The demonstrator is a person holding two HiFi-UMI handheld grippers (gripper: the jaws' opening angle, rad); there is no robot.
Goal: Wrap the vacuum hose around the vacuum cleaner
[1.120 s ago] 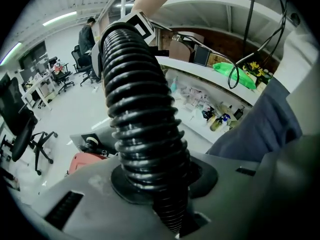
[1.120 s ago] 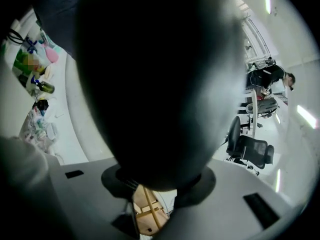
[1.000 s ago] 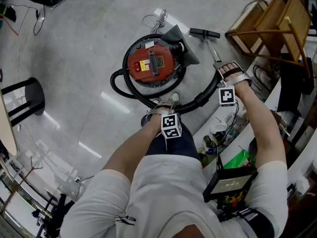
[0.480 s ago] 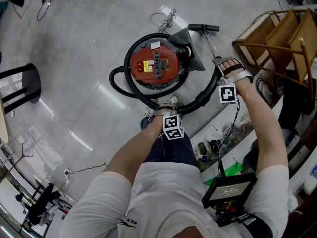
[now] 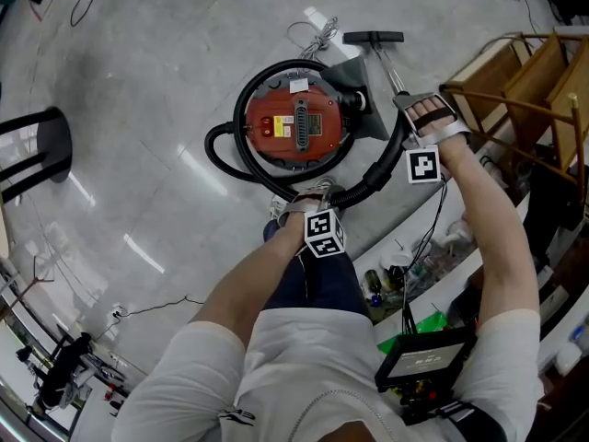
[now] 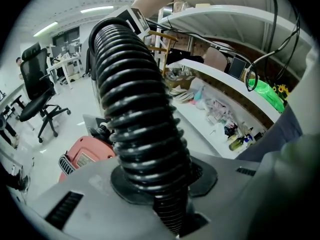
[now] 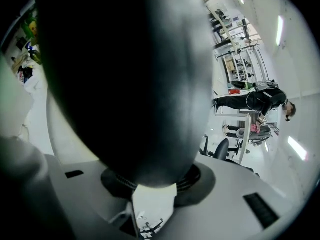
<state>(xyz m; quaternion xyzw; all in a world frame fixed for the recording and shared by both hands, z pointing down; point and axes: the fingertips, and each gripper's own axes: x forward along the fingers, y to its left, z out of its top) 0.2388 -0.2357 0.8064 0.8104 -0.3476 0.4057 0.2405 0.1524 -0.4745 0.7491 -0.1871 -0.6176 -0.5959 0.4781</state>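
Note:
The round red vacuum cleaner (image 5: 296, 127) stands on the grey floor. Its black ribbed hose (image 5: 368, 184) loops from the left side round the front and rises on the right. My left gripper (image 5: 306, 198) is shut on the hose at the front of the vacuum, and the ribs fill the jaws in the left gripper view (image 6: 145, 134). My right gripper (image 5: 416, 110) is shut on the hose's smooth dark end, which blocks most of the right gripper view (image 7: 125, 74). The wand and floor head (image 5: 373, 37) lie behind the vacuum.
Wooden chairs (image 5: 515, 72) stand at the right, and a cluttered white desk (image 5: 414, 251) is just below them. At the left edge is a black stool (image 5: 37, 150). A coiled white cord (image 5: 308, 33) lies behind the vacuum. A person (image 7: 255, 101) stands far off.
Both grippers have shifted with the hose held in them. The right one has come nearer the vacuum's right side, and the hose bend now lies tighter against the vacuum.

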